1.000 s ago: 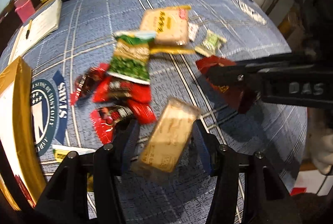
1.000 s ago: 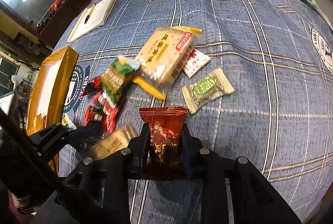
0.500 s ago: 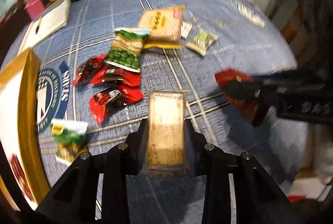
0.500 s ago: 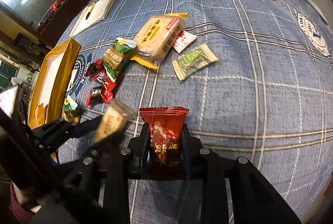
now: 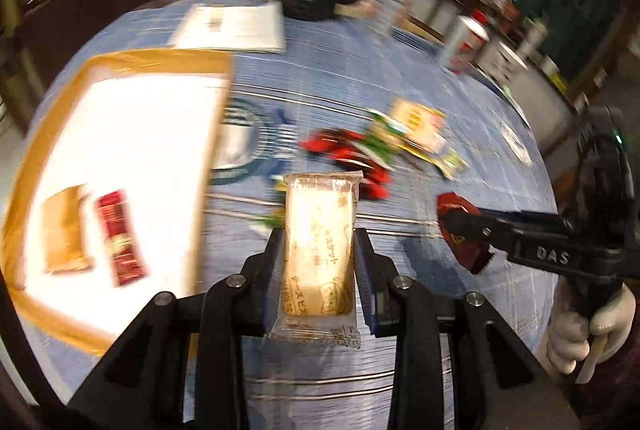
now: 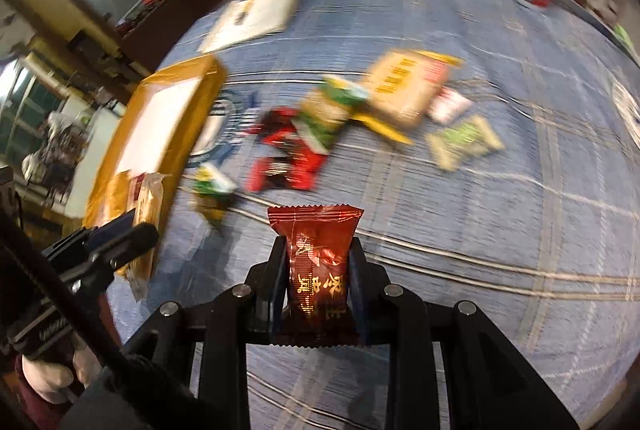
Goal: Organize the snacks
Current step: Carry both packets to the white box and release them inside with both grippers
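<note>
Left gripper (image 5: 320, 254) clamps biscuit pack (image 5: 319, 242); right gripper (image 6: 318, 266) clamps red packet (image 6: 316, 262); both above tablecloth (image 6: 500, 230).

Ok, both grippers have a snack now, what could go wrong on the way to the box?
1. The biscuit pack sticks far out of the left gripper, so it may swing or slip.
2. The right gripper with its red packet is close by; they could collide over the gold box.

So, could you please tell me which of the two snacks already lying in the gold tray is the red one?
It is the dark red packet, the one nearer the tray's middle; the tan packet beside it lies closer to the gold rim.
</note>
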### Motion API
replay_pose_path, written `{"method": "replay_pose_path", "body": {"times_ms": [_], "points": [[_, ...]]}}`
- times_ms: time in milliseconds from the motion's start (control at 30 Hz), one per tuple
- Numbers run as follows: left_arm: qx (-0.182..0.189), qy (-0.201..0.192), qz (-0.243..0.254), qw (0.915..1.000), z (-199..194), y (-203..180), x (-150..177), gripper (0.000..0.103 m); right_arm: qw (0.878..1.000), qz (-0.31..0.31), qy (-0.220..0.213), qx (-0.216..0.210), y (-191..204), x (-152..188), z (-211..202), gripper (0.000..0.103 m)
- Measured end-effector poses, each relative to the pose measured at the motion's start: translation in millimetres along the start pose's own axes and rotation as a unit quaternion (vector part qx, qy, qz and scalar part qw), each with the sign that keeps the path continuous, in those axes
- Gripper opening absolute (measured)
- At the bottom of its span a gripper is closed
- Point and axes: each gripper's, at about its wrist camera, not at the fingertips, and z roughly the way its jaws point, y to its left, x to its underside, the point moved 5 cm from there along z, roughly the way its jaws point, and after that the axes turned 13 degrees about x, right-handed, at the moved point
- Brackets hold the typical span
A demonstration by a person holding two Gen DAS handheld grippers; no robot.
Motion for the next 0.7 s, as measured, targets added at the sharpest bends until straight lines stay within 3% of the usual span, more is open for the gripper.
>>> {"method": "replay_pose_path", "body": {"times_ms": [133,333,533,700], "points": [[-0.023,-0.026,-0.05,0.9981,-31.2,57.9,-4.9,0.035,0.999,-0.041,-0.007,-0.024,56.2,-16.4,3.2,0.027],[-0.058,-0.041,-0.085,0.9939,-52.6,129.7,-22.7,0.035,0.995,-0.084,-0.015,-0.049,130.9,-39.1,13.6,0.027],[-0.064,-0.03,-0.108,0.9916,-45.3,184.5,-42.4,0.035,0.993,-0.109,-0.013,-0.049,199.8,-60.8,44.1,0.027],[-0.06,-0.009,-0.115,0.9915,-31.4,214.2,-51.8,0.035,0.992,-0.124,-0.003,-0.029,232.0,-67.9,73.9,0.028]]}}
